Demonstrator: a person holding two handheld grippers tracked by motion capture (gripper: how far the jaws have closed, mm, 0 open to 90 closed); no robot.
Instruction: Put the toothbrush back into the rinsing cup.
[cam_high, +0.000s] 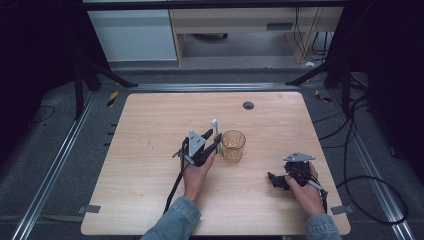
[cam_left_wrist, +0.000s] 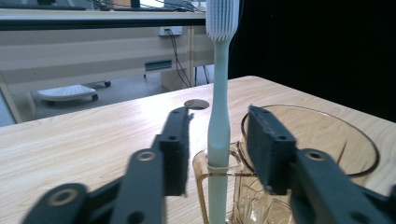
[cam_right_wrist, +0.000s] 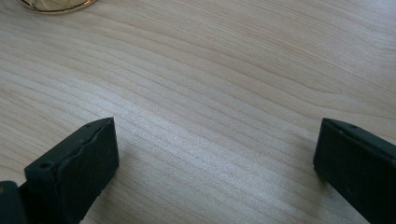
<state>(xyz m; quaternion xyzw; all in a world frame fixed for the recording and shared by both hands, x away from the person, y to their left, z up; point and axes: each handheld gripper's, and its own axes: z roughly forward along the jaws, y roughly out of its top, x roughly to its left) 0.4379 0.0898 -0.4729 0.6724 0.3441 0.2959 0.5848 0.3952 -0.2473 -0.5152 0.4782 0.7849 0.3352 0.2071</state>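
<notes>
Two hand-held grippers work over a wooden table (cam_high: 150, 150). At centre, the left gripper (cam_left_wrist: 218, 140) has its jaws spread a little on either side of a pale toothbrush (cam_left_wrist: 218, 116), neither pad quite touching the handle. The brush stands upright, bristles up, against the near rim of an amber glass cup (cam_high: 233, 145). Well apart, near the table's right edge, the right gripper (cam_right_wrist: 215, 154) hovers low over bare wood, jaws wide apart.

Round dark grommet (cam_high: 248, 105) near wooden table's (cam_high: 150, 130) far edge; black cables (cam_high: 360, 165) on grey floor (cam_high: 60, 150).
</notes>
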